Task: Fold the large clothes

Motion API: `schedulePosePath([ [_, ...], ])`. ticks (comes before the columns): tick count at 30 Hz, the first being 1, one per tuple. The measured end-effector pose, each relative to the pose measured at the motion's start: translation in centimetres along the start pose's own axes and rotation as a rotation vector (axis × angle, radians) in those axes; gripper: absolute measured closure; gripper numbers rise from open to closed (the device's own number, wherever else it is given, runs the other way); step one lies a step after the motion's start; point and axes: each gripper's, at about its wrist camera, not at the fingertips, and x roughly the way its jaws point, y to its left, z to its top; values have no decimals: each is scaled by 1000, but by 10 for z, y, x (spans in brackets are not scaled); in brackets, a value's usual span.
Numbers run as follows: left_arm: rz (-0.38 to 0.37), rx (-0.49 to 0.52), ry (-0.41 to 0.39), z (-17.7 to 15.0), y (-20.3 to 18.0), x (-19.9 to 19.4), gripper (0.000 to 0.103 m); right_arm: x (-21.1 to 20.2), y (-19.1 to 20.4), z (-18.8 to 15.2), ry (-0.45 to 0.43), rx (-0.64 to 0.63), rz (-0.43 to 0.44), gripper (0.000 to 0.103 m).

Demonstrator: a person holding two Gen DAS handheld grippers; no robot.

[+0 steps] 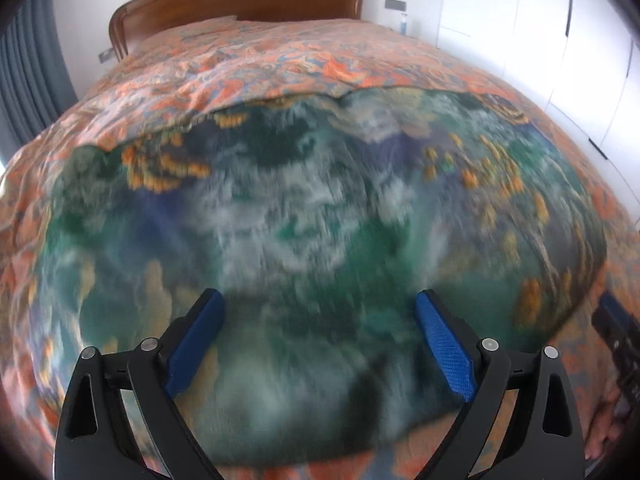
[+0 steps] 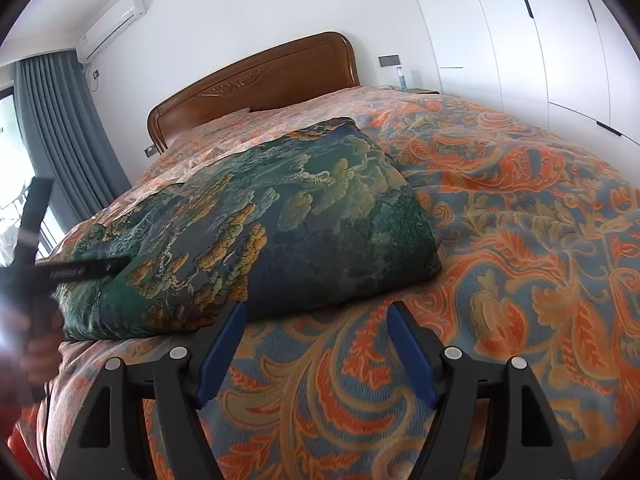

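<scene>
A large green-blue garment with orange and cream landscape print (image 1: pixel 320 216) lies folded in a thick rectangle on the bed; the left wrist view of it is blurred. My left gripper (image 1: pixel 318 300) is open just above its near part, holding nothing. In the right wrist view the folded garment (image 2: pixel 280 224) lies ahead and to the left. My right gripper (image 2: pixel 316 312) is open and empty, over the bedspread just in front of the garment's near edge. The left tool (image 2: pixel 36 248) shows at the far left.
An orange and blue floral bedspread (image 2: pixel 500 240) covers the bed. A wooden headboard (image 2: pixel 260 84) stands at the back. White wardrobe doors (image 2: pixel 520 40) line the right. Grey curtains (image 2: pixel 60 132) and a wall air conditioner (image 2: pixel 114 26) are at the left.
</scene>
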Motion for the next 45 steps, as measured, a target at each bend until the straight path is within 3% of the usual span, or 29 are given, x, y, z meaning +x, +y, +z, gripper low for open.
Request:
schedulePosePath([
  [21, 115, 120, -6, -68, -29, -21, 6, -28, 28, -28, 26, -39, -35, 28],
  [29, 47, 13, 50, -74, -15, -15, 6, -18, 29, -36, 55, -47, -60, 28],
  [45, 70, 39, 59, -84, -17, -11, 4, -13, 32, -38, 64, -51, -72, 28],
])
